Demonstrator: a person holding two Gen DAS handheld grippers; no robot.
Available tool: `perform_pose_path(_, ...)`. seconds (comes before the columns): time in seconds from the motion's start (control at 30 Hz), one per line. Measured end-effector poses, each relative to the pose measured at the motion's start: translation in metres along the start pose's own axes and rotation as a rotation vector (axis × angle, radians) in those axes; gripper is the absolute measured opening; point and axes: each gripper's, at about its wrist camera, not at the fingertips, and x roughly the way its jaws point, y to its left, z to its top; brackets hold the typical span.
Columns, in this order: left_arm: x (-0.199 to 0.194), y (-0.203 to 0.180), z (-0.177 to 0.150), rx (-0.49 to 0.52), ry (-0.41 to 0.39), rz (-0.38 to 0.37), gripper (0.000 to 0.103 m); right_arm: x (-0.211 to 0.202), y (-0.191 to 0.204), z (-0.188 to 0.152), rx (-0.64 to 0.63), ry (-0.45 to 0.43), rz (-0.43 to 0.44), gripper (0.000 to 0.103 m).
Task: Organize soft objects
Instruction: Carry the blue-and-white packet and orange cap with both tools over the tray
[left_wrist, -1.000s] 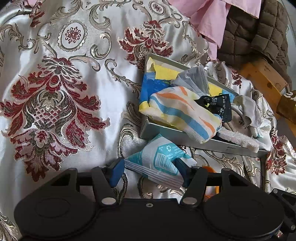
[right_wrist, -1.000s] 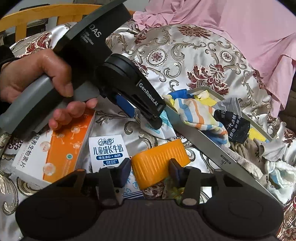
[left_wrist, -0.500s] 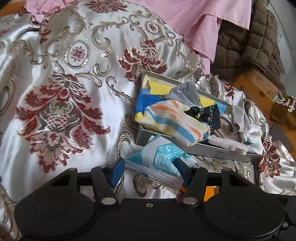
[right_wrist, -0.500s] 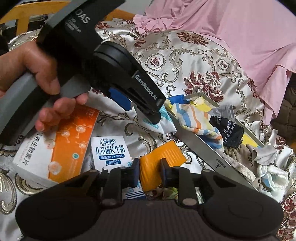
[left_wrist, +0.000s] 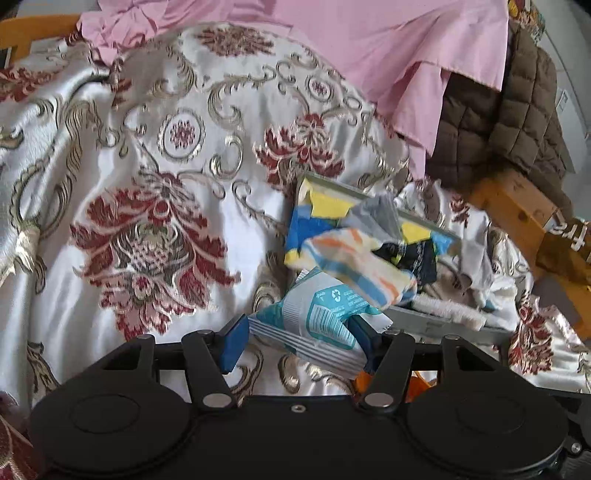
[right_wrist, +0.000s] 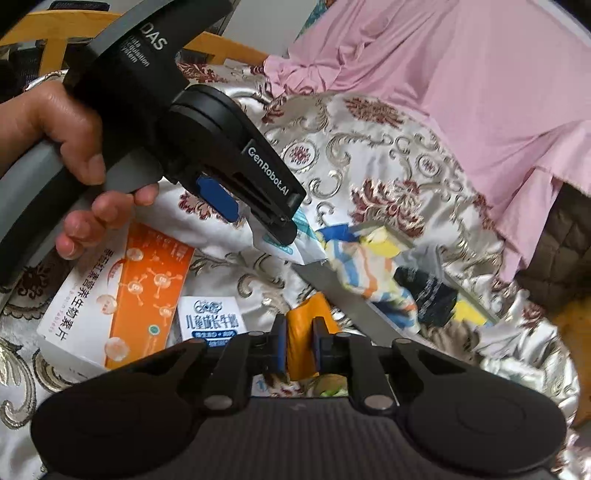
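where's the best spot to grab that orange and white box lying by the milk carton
Grip the orange and white box across its short width at the near end, coming from above. It lies flat on the cloth with its broad face up; the long edges are parallel and bare, though the hand above may crowd the far end.
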Motion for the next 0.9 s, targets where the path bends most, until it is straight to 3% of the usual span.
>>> perform_pose_path(0.23,-0.011,-0.006,0.008,0.027,-0.085,0.015,0.061,-0.010,-0.008,0.012,-0.049,-0.073,-0.092,0.015)
perform_pose_path(0.43,-0.006,-0.019,0.036,0.070,-0.151,0.009,0.061,0.003,-0.050,0.037,-0.020,-0.144,-0.160,0.015)
perform_pose_path(0.6,0.013,-0.023,0.066,0.062,-0.182,0.021,0.061,0.029,-0.096,0.048,0.106,-0.218,-0.198,0.015)
perform_pose_path(0.77,0.049,-0.047,0.084,0.149,-0.188,0.038,0.061,0.056,-0.144,0.035,0.220,-0.199,-0.202,0.015)
perform_pose_path(0.9,0.089,-0.071,0.090,0.168,-0.150,0.013,0.061,0.075,-0.180,0.016,0.346,-0.156,-0.196,0.015)
